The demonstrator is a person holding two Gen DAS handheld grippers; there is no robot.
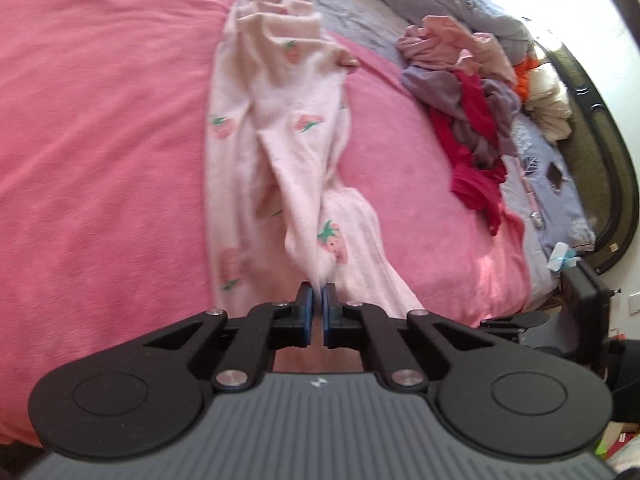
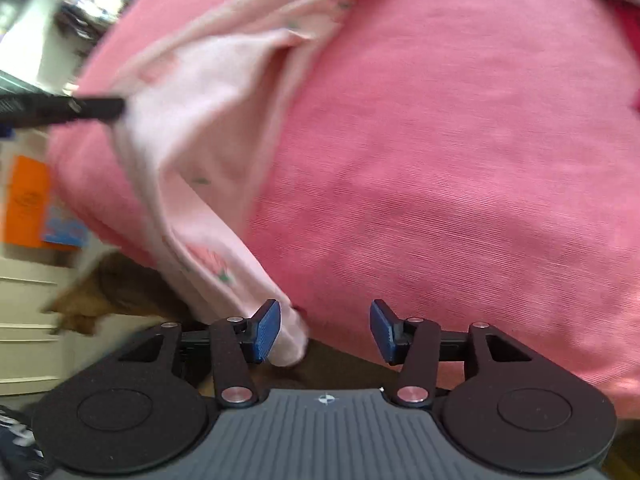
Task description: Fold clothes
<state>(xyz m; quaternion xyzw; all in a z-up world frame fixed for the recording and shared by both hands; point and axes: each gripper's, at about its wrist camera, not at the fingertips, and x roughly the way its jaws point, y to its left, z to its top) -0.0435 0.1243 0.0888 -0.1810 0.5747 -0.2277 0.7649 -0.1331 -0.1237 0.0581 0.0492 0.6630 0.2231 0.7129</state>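
A pale pink garment with a strawberry print [image 1: 280,140] lies lengthwise on the pink blanket [image 1: 100,140]. My left gripper [image 1: 319,290] is shut on a pinched fold at its near end, and the cloth rises in a taut ridge to the pads. In the right wrist view the same garment [image 2: 208,128] drapes over the bed's edge at the left. My right gripper [image 2: 325,312] stands open, and the garment's hanging end touches its left pad [image 2: 267,330] without being pressed. The left gripper's black finger [image 2: 96,108] shows at the far left, on the cloth.
A heap of crumpled clothes [image 1: 468,112] in red, grey-purple and peach lies to the right on the bed. A grey quilt [image 1: 360,0] covers the far end. Past the bed's left edge are white drawers [image 2: 24,320] and an orange box [image 2: 28,200].
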